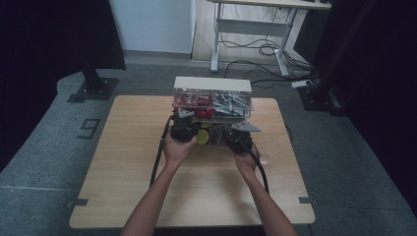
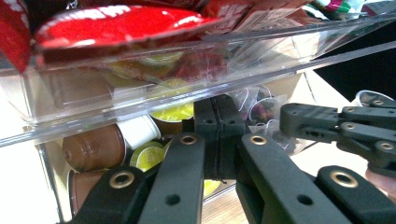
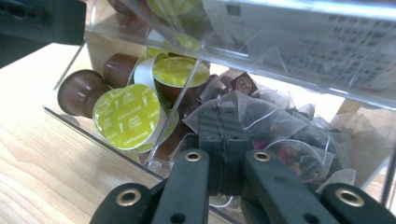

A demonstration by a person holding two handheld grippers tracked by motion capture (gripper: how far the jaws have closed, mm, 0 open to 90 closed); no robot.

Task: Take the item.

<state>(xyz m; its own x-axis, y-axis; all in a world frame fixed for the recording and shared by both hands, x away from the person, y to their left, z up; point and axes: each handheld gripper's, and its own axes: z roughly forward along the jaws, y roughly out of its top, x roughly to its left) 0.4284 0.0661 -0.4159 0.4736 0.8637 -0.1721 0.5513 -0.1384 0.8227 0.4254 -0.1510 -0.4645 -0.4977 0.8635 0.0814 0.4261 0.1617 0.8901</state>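
Two grippers: both at the front of a clear organiser [image 1: 212,101] on the wooden table [image 1: 123,162].
Left gripper [image 2: 218,140]: jaws pressed together, empty — beside green-lidded capsules [image 2: 175,112].
Right gripper [image 3: 223,140]: jaws together, empty — against tea sachets [image 3: 261,123].

Left gripper [image 1: 186,129]: black body, grey three-cornered plate on top, black cable trailing toward lower frame. Right gripper [image 1: 239,139]: same build. Jaws in gripper views: black linkage bars, brass-ringed rivets, plain holes. Forearms bare, no sleeves.
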